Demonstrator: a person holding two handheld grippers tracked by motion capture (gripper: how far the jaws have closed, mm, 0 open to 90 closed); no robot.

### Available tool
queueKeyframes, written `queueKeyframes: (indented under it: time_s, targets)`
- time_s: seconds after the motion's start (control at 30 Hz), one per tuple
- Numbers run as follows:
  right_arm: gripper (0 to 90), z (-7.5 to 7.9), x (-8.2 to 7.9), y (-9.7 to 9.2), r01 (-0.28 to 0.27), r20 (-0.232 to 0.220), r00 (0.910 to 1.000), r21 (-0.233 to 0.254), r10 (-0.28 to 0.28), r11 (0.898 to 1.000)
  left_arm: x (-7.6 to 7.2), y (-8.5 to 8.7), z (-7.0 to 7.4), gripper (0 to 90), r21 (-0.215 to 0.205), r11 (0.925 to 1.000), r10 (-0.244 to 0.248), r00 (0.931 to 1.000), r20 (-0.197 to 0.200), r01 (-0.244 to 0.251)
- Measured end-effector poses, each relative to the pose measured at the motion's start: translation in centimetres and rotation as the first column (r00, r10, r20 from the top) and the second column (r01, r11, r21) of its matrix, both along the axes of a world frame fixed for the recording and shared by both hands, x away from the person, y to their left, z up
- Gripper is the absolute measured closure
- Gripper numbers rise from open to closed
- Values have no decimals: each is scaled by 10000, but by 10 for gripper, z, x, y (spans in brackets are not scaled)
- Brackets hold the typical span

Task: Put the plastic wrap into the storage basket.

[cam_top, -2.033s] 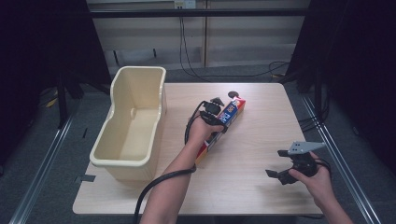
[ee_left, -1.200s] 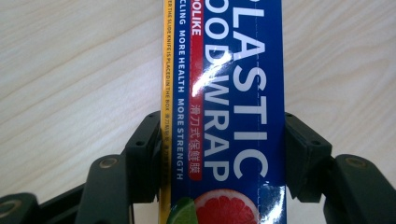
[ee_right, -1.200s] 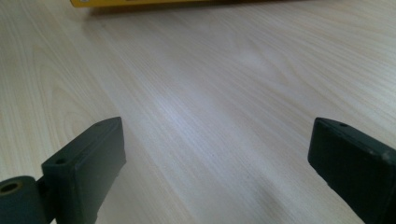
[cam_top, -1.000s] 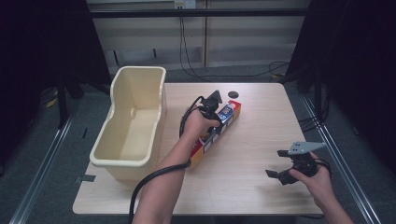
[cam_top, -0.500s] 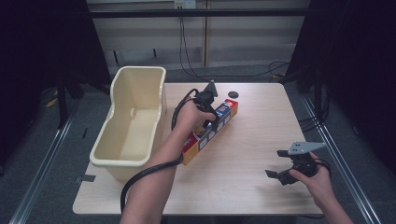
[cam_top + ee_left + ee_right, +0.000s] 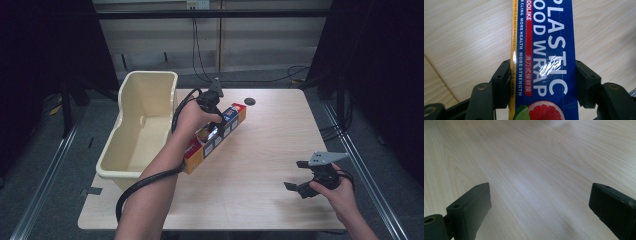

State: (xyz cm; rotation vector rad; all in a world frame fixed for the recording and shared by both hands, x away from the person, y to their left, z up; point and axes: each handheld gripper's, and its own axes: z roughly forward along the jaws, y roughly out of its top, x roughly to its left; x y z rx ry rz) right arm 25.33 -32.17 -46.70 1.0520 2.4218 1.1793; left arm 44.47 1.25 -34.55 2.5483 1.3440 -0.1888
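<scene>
Jaws of our left gripper (image 6: 214,131) pinch the long blue-and-red cardboard plastic wrap box (image 6: 543,50) over the wooden tabletop (image 6: 270,150). Our right gripper (image 6: 296,176) hangs spread, holding nothing.

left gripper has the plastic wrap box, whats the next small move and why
Probably carry the box sideways toward the cream bin. The left gripper is clamped across the plastic wrap box, which looks lifted off the table, and the open bin stands right beside it. The right gripper waits open, holding nothing.
</scene>
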Motion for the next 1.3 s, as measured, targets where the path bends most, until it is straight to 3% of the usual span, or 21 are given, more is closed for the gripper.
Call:
queueKeyframes:
  time_s: [0.7, 1.3]
  targets:
    - [37, 0, 0, 1, -91, -56, 9999, 14, 91, 10000, -4, 30, 43, 407, 45, 9982, 601, 9981, 118, -602]
    - [38, 0, 0, 1, -116, -83, 9999, 11, 116, 9999, -5, 52, 68, 407, 14, 9933, 1154, 9933, 100, -1154]
